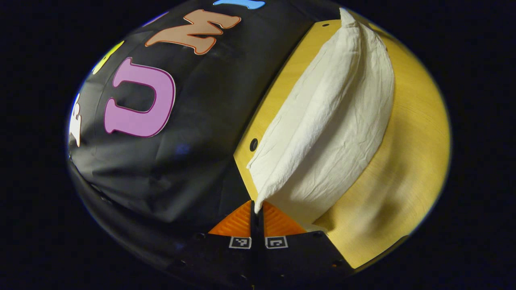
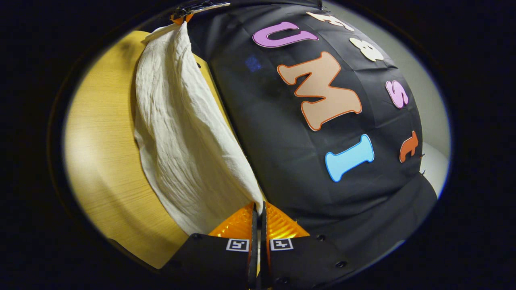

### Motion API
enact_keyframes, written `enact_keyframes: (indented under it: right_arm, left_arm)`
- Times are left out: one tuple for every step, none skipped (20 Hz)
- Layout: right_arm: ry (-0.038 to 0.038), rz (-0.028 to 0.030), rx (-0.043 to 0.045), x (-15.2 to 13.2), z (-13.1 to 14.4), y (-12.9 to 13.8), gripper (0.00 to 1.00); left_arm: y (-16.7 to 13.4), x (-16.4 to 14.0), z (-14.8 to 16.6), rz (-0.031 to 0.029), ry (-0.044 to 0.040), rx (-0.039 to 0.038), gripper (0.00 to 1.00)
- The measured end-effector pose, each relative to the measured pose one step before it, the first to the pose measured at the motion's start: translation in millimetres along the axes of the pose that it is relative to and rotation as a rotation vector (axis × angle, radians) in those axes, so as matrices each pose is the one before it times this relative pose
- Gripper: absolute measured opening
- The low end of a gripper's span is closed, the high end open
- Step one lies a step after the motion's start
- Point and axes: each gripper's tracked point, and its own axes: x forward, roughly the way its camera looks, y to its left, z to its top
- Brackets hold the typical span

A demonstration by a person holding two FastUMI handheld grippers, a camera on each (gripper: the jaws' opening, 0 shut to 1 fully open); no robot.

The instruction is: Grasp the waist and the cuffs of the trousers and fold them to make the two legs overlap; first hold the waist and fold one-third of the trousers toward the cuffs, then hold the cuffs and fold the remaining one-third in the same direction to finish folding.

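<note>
White crinkled trousers (image 1: 330,117) hang stretched in the air above the wooden table (image 1: 415,141). My left gripper (image 1: 256,209) is shut on one corner of the cloth, which rises from its fingers toward the far top right. In the right gripper view the trousers (image 2: 181,133) run from my right gripper (image 2: 258,209), shut on the near corner, up to the left gripper (image 2: 180,18), small at the top, pinching the far corner. The lower edge of the cloth sags onto the table (image 2: 100,141). Which end is the waist I cannot tell.
The booth's black cloth wall stands just behind the table's back edge, close to both grippers. Small dark holes (image 1: 253,144) mark the tabletop near that edge. Bare wood lies in front of the hanging cloth.
</note>
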Motion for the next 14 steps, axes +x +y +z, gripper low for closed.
enact_keyframes:
  right_arm:
    - [0.00734, -0.00564, -0.00229, 6.96, 1.85, -1.13, 0.05]
    - [0.00832, -0.00434, 0.0004, 7.38, -1.04, -1.51, 0.05]
    - [0.00679, -0.00414, 0.00163, 7.86, 0.22, -1.33, 0.05]
    - [0.0106, -0.00166, 0.00244, 7.53, -1.62, 1.1, 0.05]
    - [0.01313, 0.00299, 0.00189, 7.49, -2.73, 3.2, 0.02]
    - [0.01162, 0.00246, -0.00293, 9.35, -2.41, 2.78, 0.05]
    - [0.00719, 0.00199, -0.00337, 8.49, -1.35, 1.6, 0.05]
    - [0.0067, -0.00003, -0.00175, 5.96, -1.24, 1.98, 0.05]
    - [0.01041, -0.00228, 0.00234, 6.67, -2.79, 0.47, 0.05]
    - [0.00842, -0.00294, 0.00587, 6.27, -1.52, -0.55, 0.02]
    - [0.00904, -0.00262, 0.0083, 11.28, 0.36, -1.76, 0.05]
    - [0.01212, 0.00213, 0.00834, 8.93, -0.77, -0.46, 0.05]
    - [0.01508, 0.0067, 0.00869, 10.14, -2.34, 2.41, 0.05]
    - [0.01246, 0.00867, 0.00802, 8.29, -1.54, 2.1, 0.05]
  left_arm:
    - [8.29, 9.97, 6.53, 0.00683, -0.01166, 0.00028, 0.0]
    - [7.41, 10.04, 6.89, 0.0071, -0.01204, 0.0024, 0.0]
    - [6.44, 11.0, 7.62, 0.00602, -0.01313, 0.00571, 0.0]
    - [5.14, 10.33, 5.56, 0.00516, -0.00807, 0.00638, 0.0]
    - [4.42, 10.1, 7.0, 0.00413, -0.00843, 0.00394, 0.0]
    - [3.78, 10.01, 5.81, 0.00116, -0.01165, -0.00287, 0.0]
    - [2.66, 10.14, 7.05, 0.00143, -0.01194, -0.01205, 0.0]
    - [2.84, 9.9, 5.99, 0.00183, -0.01235, -0.01228, 0.0]
    - [2.11, 10.58, 5.43, 0.00392, -0.00751, -0.0101, 0.0]
    - [1.52, 12.16, 6.41, -0.00142, -0.00578, -0.00545, 0.0]
    - [0.19, 9.81, 4.72, -0.00053, -0.0089, 0.001, 0.0]
    - [-1.21, 9.04, 4.04, -0.00173, -0.0087, 0.00431, 0.0]
    - [-2.84, 9.61, 2.59, -0.00811, -0.00219, 0.00415, 0.0]
    - [-5.05, 8.77, 0.48, -0.01735, 0.00417, 0.00225, 0.0]
